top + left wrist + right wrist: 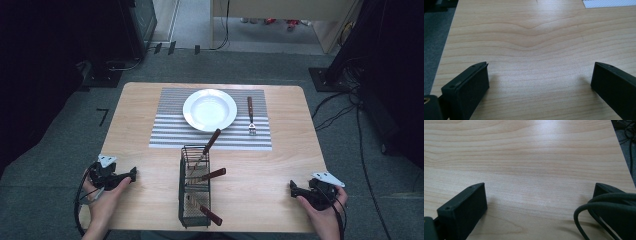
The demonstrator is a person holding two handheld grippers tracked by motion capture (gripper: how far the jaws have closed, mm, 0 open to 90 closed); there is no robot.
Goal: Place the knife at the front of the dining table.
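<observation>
Black wire cutlery caddy (194, 192) sitting at bench (280, 170) 6 o'clock; both grippers resting idle, jaws wide, empty. Likely next: pulling a wooden-handled utensil (209, 145) toward white plate (209, 109).

One round white plate (209, 109) sits on one grey striped placemat (170, 131). One black wire caddy (194, 188) holds three brown-handled utensils (210, 143). One brown-handled fork (250, 116) lies outside.

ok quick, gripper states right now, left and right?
Left gripper: open, jaws wide apart over bare table, holding nothing.
Right gripper: open, empty, its own cable looping across one jaw.
</observation>
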